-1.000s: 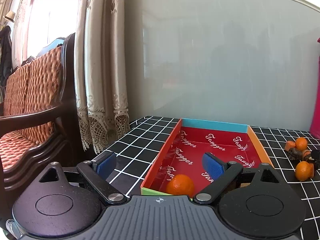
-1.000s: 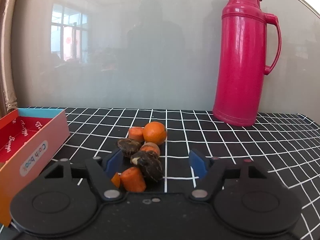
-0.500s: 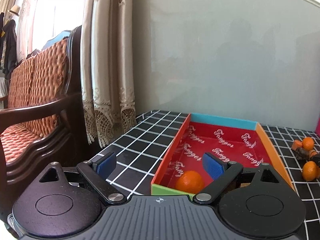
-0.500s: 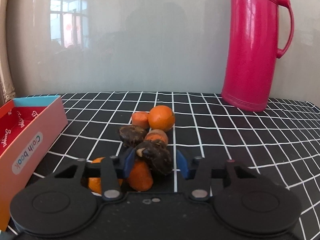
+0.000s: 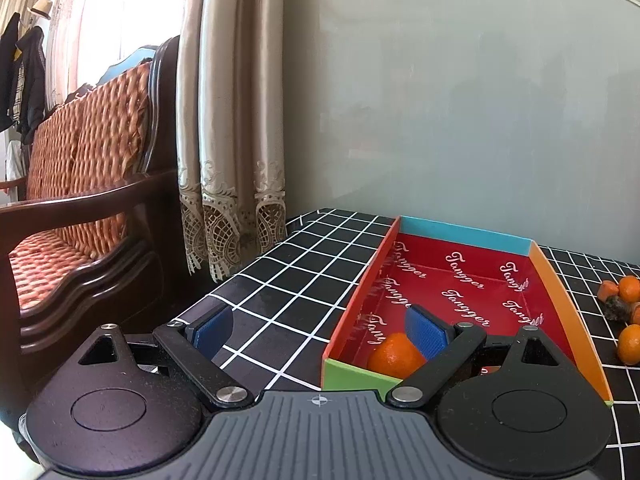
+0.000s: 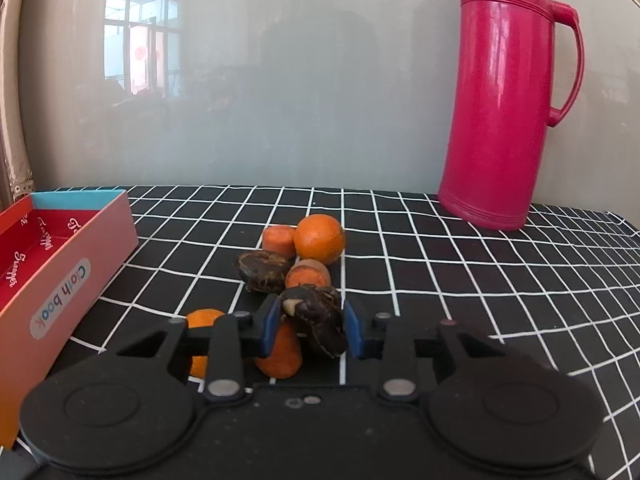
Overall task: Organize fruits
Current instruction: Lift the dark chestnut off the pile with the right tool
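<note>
**Dark fruit pinched at the pile, one orange in the box**

We hold the right gripper (image 6: 311,326) low over the checked black tablecloth (image 6: 460,264), its blue padded fingers pressed against the sides of a dark, wrinkled fruit (image 6: 318,316) with a rough, leathery skin. Just under and beside that fruit stands a stubby carrot piece (image 6: 280,354), smooth and matte orange. Beyond it the pile runs on: a second dark fruit (image 6: 262,266), a cut carrot end (image 6: 308,274), another carrot chunk (image 6: 279,239) and a round, glossy orange (image 6: 320,238), all touching or nearly so. A further orange (image 6: 202,318) shows partly behind the left finger.

Our left gripper (image 5: 320,330) hangs spread wide, gripping nothing, its ribbed blue pads well apart; one pad is over the tablecloth, the other over the cardboard box (image 5: 568,316). That box is shallow and rectangular, with a shiny red lining and coloured rims. Inside, at its near end, lies a single orange in the box (image 5: 390,356), dimpled and round.

A tall, glossy pink plastic thermos (image 6: 508,92) stands at the wall, well apart from the pile.
</note>
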`<action>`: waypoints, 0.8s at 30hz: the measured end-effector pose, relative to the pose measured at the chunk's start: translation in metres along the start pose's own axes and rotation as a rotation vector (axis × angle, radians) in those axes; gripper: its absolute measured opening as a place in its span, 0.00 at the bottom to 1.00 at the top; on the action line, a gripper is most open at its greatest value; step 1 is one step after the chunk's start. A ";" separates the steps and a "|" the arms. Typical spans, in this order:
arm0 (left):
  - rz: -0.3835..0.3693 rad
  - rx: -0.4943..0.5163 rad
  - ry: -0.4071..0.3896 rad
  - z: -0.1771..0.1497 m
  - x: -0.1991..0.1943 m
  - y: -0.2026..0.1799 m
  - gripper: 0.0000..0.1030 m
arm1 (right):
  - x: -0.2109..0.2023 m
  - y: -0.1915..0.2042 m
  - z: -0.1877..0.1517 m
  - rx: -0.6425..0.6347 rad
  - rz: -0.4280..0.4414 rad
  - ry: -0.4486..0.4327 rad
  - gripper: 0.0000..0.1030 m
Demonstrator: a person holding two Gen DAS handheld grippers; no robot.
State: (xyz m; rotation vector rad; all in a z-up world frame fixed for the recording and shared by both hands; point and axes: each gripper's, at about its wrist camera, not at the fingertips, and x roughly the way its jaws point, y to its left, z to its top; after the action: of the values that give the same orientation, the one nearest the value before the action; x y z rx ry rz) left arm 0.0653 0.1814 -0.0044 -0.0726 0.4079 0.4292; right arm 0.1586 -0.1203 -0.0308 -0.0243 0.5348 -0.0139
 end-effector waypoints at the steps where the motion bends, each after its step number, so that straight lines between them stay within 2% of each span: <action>1: 0.003 -0.003 0.001 0.000 0.000 0.001 0.90 | -0.002 0.000 0.000 -0.004 -0.001 -0.005 0.31; 6: 0.011 -0.007 0.009 -0.001 0.001 0.003 0.90 | -0.013 -0.003 0.002 -0.022 0.005 -0.019 0.30; 12: 0.010 -0.006 0.013 -0.003 0.000 0.004 0.90 | -0.021 -0.008 0.001 -0.045 0.007 -0.004 0.21; 14: 0.008 -0.009 0.016 -0.003 0.000 0.005 0.90 | -0.021 -0.011 -0.002 -0.052 0.009 0.008 0.21; 21: 0.003 0.000 0.015 -0.004 -0.001 0.003 0.90 | -0.003 -0.017 -0.010 -0.054 -0.011 0.073 0.39; 23: 0.001 -0.003 0.018 -0.004 -0.001 0.003 0.90 | -0.001 -0.019 -0.010 -0.036 -0.004 0.072 0.36; 24: 0.000 -0.004 0.016 -0.004 -0.002 0.003 0.90 | -0.001 -0.020 -0.009 -0.028 -0.003 0.071 0.31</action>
State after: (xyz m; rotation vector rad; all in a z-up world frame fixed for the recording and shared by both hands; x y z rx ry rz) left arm 0.0614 0.1826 -0.0069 -0.0803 0.4224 0.4295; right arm 0.1534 -0.1409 -0.0371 -0.0520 0.6054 -0.0106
